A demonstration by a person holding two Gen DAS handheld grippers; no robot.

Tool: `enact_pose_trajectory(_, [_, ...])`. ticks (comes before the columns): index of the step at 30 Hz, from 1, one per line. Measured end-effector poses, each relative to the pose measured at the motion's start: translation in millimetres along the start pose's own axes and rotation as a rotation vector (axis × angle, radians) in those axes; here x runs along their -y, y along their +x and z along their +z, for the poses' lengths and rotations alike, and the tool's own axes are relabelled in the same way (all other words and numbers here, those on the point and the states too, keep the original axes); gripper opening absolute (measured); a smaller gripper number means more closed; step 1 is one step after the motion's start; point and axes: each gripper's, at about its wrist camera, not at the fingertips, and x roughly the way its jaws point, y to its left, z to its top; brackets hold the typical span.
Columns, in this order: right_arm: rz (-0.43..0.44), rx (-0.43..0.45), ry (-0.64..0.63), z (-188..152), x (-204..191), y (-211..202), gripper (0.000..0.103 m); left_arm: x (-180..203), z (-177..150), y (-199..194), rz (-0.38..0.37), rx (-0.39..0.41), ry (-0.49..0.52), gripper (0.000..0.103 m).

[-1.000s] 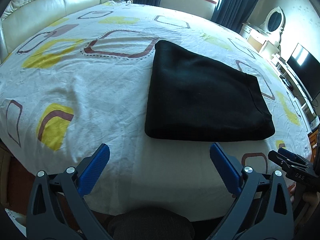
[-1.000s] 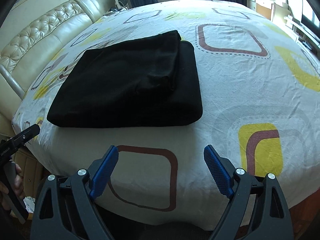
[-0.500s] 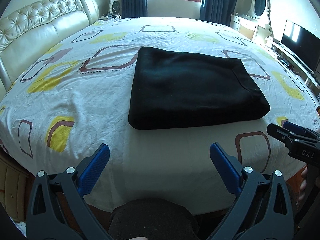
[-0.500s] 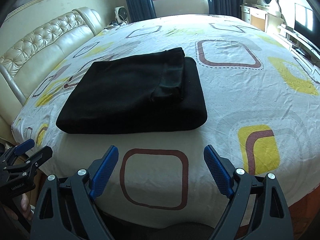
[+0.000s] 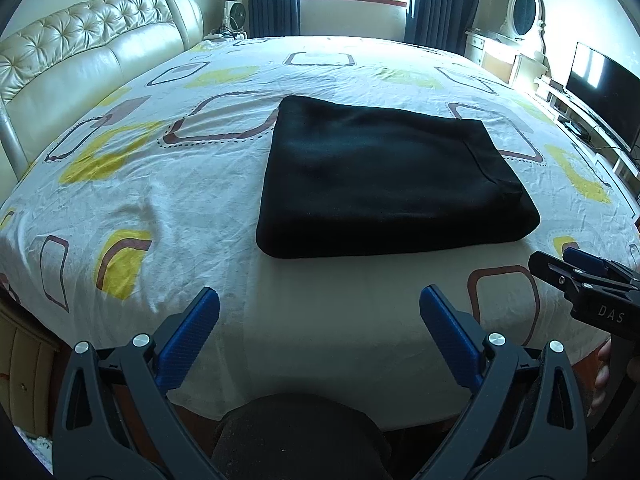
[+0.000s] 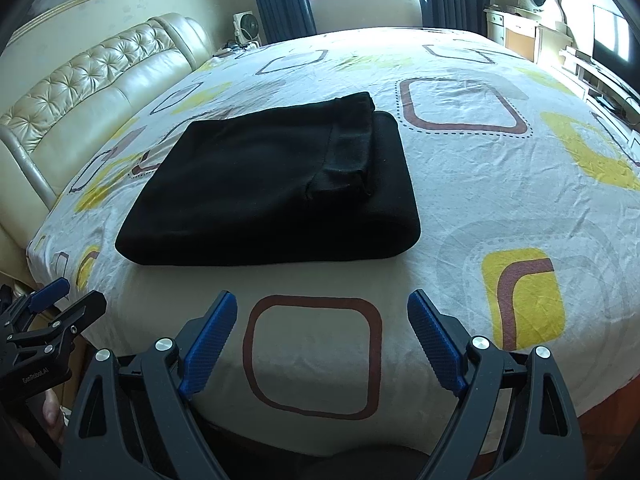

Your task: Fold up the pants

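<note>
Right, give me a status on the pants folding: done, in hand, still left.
Done: the black pants lie on the bed sheet as a compact rectangle, one narrower folded layer resting on top.
In hand: nothing. The left hand-held gripper and the right hand-held gripper are both open, hanging near the bed's edge and clear of the cloth.
Left: apparently nothing, unless a smaller fold is wanted.

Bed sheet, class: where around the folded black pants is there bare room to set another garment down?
Bare sheet lies between the pants and the headboard, along the near edge before both open grippers, and on the TV side. Only the pants occupy the middle.
</note>
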Motion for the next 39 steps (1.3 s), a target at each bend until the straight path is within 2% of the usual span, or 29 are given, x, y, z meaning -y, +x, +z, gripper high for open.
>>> enact_pose_trajectory(39, [0.020,-0.038,-0.003,-7.4,-6.9,7.4,0.086,1.3,-0.4,-1.9,0.003,-0.008,-0.014,0.100])
